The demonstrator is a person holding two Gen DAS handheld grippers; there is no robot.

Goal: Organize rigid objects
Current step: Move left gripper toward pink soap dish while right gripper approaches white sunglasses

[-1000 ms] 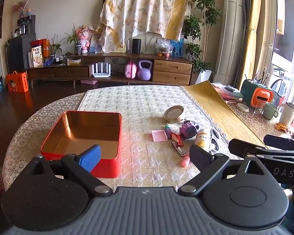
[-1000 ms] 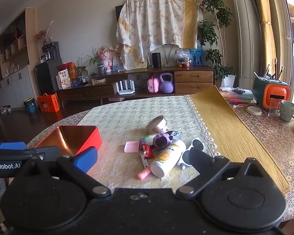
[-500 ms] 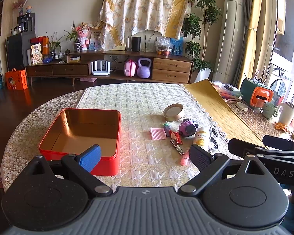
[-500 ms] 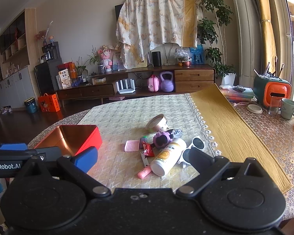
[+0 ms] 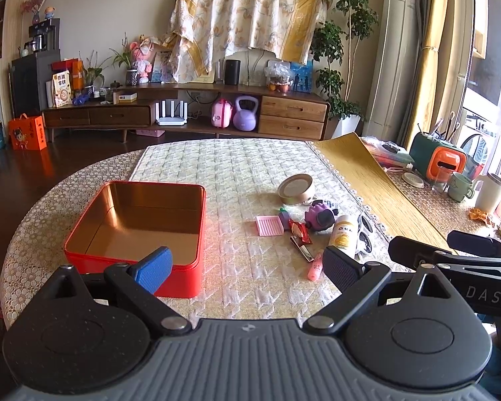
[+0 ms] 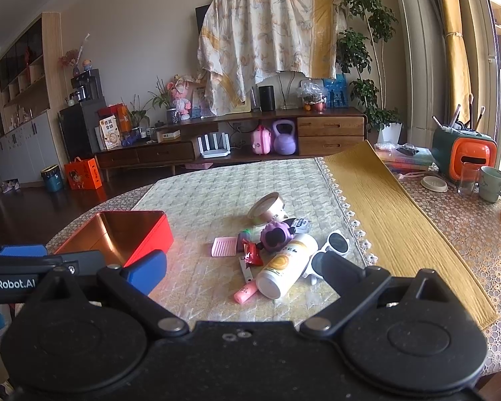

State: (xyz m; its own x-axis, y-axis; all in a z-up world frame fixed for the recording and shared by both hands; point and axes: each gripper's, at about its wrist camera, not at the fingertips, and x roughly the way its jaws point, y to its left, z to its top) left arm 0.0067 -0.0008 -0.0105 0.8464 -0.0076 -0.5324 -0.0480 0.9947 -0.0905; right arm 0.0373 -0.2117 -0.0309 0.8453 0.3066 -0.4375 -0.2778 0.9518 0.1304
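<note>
Little has changed since a second ago: the left gripper and right gripper stay spread apart, holding nothing, slightly raised. The square red metal tin sits left of the cluttered pile around the white cylindrical bottle, well apart.

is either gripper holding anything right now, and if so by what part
Nothing is held. The left gripper and right gripper are both open with nothing between their fingers; the small items, like the white bottle, lie on the table.
</note>
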